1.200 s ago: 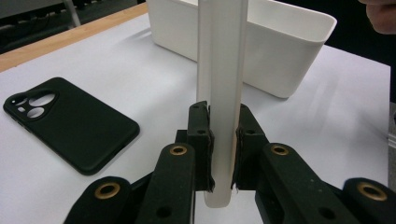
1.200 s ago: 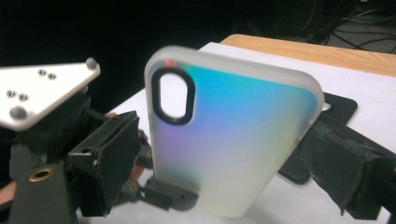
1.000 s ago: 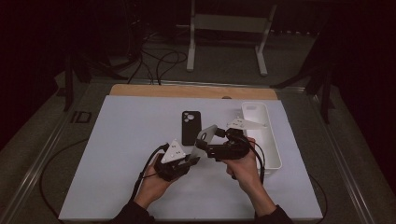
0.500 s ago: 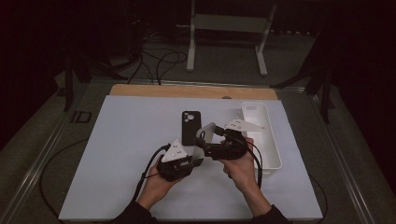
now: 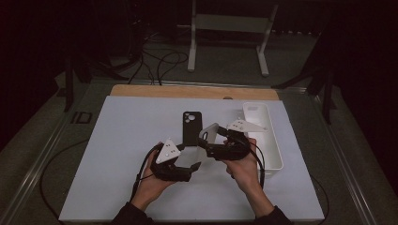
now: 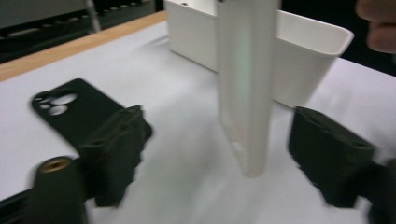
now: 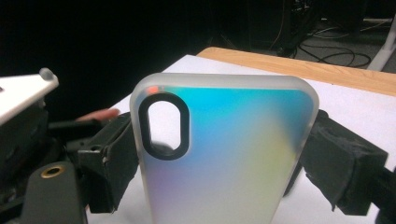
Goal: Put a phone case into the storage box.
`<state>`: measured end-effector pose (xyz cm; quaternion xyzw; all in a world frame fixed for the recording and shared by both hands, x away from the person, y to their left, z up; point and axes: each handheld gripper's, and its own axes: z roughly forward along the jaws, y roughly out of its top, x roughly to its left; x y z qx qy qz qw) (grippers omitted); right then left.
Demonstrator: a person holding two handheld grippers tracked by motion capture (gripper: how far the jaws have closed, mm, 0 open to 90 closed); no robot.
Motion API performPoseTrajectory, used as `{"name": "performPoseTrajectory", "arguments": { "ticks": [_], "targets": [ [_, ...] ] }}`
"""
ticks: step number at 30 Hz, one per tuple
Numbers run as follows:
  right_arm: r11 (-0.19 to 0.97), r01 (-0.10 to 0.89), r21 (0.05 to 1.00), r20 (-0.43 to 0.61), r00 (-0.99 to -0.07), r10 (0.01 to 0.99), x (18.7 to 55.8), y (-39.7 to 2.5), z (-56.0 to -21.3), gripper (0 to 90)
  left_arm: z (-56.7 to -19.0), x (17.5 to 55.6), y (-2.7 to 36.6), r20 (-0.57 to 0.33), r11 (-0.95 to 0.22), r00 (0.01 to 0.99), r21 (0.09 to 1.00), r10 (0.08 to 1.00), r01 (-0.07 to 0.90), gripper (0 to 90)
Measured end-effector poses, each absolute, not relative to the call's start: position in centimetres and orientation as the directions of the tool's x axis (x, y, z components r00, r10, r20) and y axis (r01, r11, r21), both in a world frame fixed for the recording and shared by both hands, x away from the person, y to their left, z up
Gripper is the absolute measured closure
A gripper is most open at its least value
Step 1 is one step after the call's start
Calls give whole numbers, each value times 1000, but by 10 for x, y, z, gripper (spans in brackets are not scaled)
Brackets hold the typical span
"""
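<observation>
Dim room, dark surroundings, white table mat (image 5: 122, 154) evenly lit — close gripper views soft, motion-blurred — iridescent sheen on phone case (image 7: 224, 154)

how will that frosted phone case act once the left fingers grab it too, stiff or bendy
The frosted phone case is a thin hollow shell, so it is probably light and may flex if squeezed across its width. The right gripper holds it by the side edges and it keeps its shape, which suggests some stiffness. Its smooth surface could slip between the open fingers of the left gripper.
</observation>
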<state>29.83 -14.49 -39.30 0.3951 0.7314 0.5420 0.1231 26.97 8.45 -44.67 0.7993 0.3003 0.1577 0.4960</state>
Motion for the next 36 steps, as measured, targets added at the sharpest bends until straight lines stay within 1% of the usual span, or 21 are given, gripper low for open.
{"name": "performPoseTrajectory", "arguments": {
  "ticks": [1,4,7,17,26,36],
  "targets": [
    [101,444,890,247,-657,712,298,-145,-393,171,-447,270,87,-37,-331,768,889,639,318,147],
    [97,453,886,260,-659,706,300,-147,-394,171,-447,271,96,-34,-329,758,888,651,323,45],
    [94,459,884,265,-655,708,300,-148,-394,171,-447,272,105,-34,-313,737,891,675,328,13],
    [100,451,887,253,-655,712,301,-148,-394,171,-448,270,135,-4,-281,673,907,739,314,1],
    [108,442,890,240,-658,714,302,-149,-392,171,-454,267,163,-3,-260,627,909,779,327,2],
    [118,442,889,229,-654,721,304,-150,-392,171,-470,251,196,1,-245,609,916,793,318,0]
  ]
}}
